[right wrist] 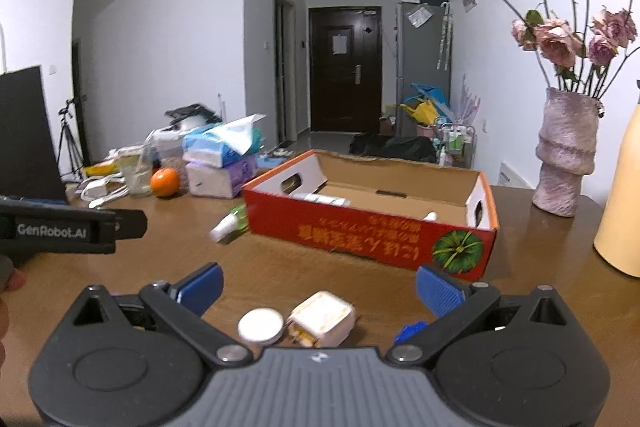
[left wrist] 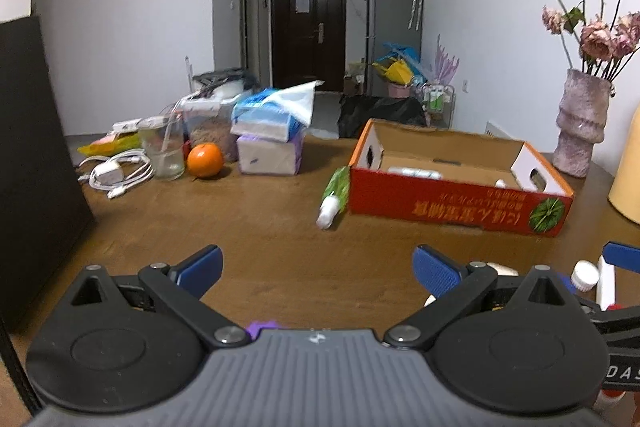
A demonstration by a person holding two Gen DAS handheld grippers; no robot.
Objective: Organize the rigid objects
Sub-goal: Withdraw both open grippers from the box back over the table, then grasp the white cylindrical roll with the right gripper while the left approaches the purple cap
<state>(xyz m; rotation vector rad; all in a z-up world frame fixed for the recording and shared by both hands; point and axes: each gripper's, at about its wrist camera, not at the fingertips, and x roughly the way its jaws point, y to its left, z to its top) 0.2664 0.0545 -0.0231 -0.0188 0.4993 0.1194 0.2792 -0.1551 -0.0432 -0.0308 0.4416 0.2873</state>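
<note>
Both spread wide, empty: left gripper [left wrist: 318, 273] over bare tabletop [left wrist: 260, 227]; right gripper [right wrist: 319, 289] above charger [right wrist: 324, 317] and cap [right wrist: 261, 325], near box [right wrist: 372, 235].

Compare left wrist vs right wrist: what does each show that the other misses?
Left wrist only: nothing between the open left gripper but bare table, and at the frame's right edge a small white-capped bottle.

Right wrist only: a white charger plug and a round white lid lying between the fingers of the open right gripper, plus a tripod by the wall.

Both: the red cardboard box, a green-and-white bottle lying at its left end, the orange, the pink vase.
</note>
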